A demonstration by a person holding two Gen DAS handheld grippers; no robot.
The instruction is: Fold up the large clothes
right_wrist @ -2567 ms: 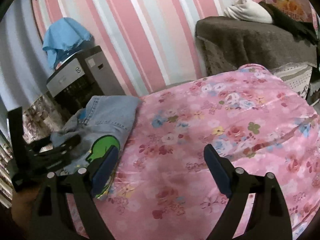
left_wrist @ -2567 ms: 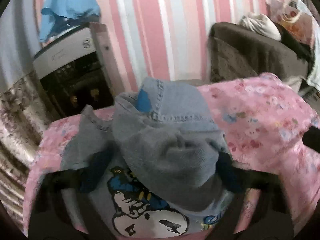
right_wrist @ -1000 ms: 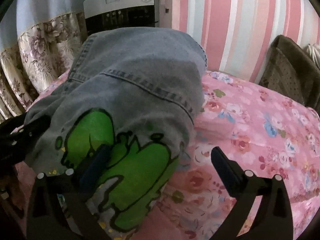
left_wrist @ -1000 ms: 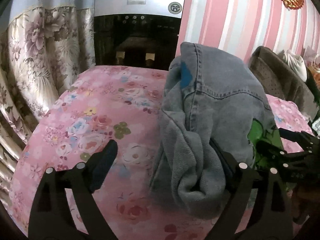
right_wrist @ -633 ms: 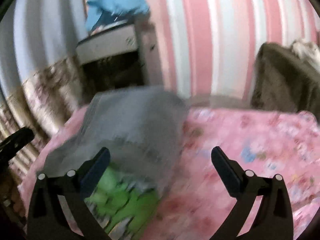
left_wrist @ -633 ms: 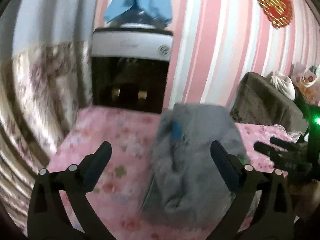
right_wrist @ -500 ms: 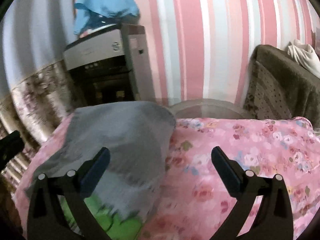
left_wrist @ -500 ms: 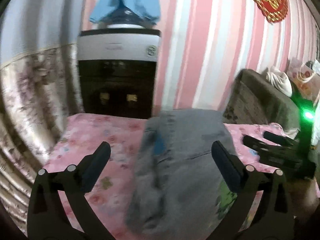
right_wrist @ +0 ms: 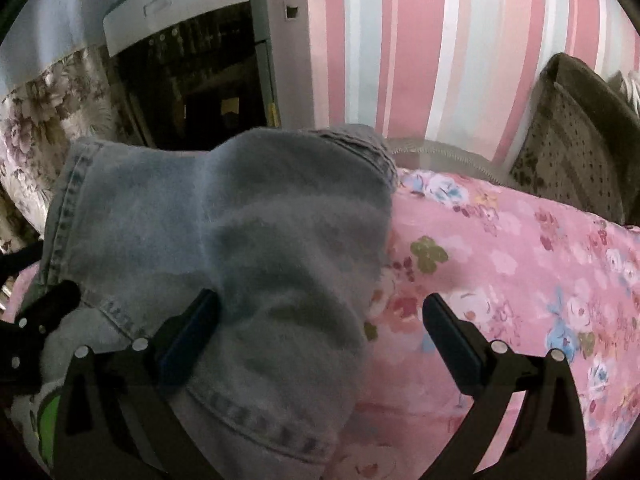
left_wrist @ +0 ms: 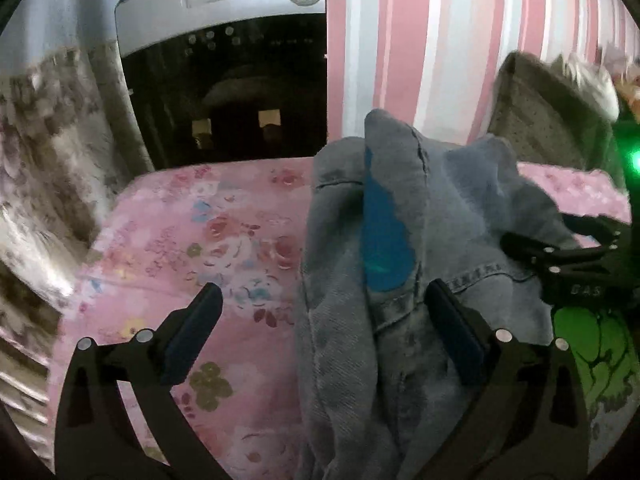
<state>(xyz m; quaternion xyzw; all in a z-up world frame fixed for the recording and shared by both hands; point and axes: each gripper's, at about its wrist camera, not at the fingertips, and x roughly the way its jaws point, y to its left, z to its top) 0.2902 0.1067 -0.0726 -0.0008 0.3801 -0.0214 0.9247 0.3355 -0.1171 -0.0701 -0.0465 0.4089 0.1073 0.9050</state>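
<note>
Both cameras dropped closer to the jeans [left_wrist: 404,264]; left gripper [left_wrist: 322,330] and right gripper [right_wrist: 320,330] gape empty. Bulky denim could slump off the pink bedspread's [right_wrist: 520,264] left edge.

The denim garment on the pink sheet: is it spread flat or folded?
Folded, loosely. The denim garment lies bunched in doubled layers on the pink floral sheet, with seams and hems overlapping, not flat.
</note>
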